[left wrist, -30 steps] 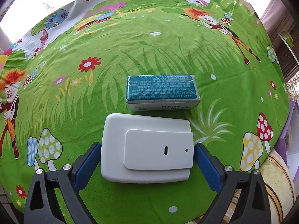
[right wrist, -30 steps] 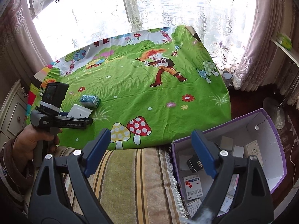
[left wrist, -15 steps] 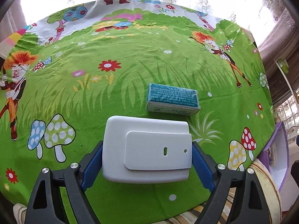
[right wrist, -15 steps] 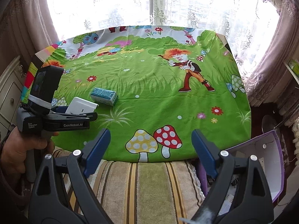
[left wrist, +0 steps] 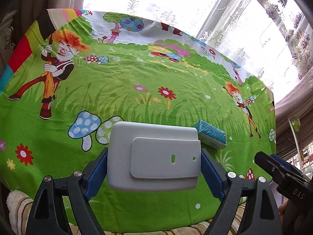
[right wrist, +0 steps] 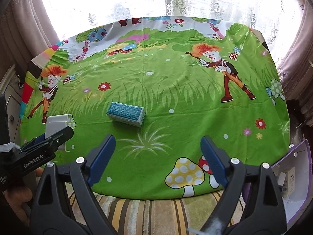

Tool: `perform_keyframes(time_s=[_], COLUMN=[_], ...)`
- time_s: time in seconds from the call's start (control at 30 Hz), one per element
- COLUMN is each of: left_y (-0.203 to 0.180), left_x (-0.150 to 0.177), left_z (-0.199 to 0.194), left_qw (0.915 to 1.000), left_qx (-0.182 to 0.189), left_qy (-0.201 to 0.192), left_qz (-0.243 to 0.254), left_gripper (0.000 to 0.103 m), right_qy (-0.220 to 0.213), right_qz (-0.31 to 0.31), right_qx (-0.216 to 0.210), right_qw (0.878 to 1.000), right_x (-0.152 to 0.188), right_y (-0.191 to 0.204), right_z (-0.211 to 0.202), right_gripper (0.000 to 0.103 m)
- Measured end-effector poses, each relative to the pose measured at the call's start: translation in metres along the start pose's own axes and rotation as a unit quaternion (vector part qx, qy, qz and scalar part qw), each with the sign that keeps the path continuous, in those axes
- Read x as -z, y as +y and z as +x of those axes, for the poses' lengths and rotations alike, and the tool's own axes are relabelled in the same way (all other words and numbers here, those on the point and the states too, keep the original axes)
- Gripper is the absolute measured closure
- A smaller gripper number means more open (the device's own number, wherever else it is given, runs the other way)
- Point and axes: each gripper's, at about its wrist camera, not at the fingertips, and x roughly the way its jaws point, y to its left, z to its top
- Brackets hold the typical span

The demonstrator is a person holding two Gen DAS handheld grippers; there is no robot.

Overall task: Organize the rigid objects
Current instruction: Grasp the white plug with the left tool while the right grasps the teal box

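here, left gripper pinching white box crosswise, long axis spanning pads, right gripper spread empty

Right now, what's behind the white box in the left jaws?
In the left wrist view, the teal pack lies on the green cloth behind the white box's right corner. The box covers the pack's near-left end and some cloth.

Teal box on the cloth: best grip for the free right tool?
Take the teal box across its two long sides, coming down from above. It lies flat on the green cloth, long and narrow, with nothing beside it, so the open right tool should span its short width easily.
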Motion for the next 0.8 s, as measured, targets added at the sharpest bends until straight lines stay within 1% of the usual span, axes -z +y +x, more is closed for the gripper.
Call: perform_keyframes(time_s=[0.13, 0.33, 0.4, 0.63, 0.8], left_y=[0.015, 0.036, 0.037, 0.037, 0.034], left_x=[-0.001, -0.002, -0.001, -0.001, 0.000], left_z=[0.001, 0.001, 0.003, 0.003, 0.006], left_qw=[0.9993, 0.9966, 0.9965, 0.9965, 0.9971], left_qx=[0.001, 0.002, 0.004, 0.006, 0.003], left_qy=[-0.009, -0.012, -0.010, -0.009, -0.006], left_qz=[-0.036, -0.081, -0.083, -0.083, -0.076], left_gripper=[0.015, 0.015, 0.015, 0.015, 0.015], right_qy=[0.010, 0.042, 0.048, 0.063, 0.065], right_qz=[0.002, 0.018, 0.022, 0.027, 0.025], right_qx=[0.002, -0.001, -0.008, -0.007, 0.010], right_qw=[1.000, 0.999, 0.999, 0.998, 0.998], right_x=[-0.014, -0.023, -0.027, -0.036, -0.037], right_y=[0.023, 0.036, 0.038, 0.048, 0.050], right_z=[0.029, 0.064, 0.072, 0.096, 0.109], right_gripper=[0.013, 0.013, 0.013, 0.013, 0.013])
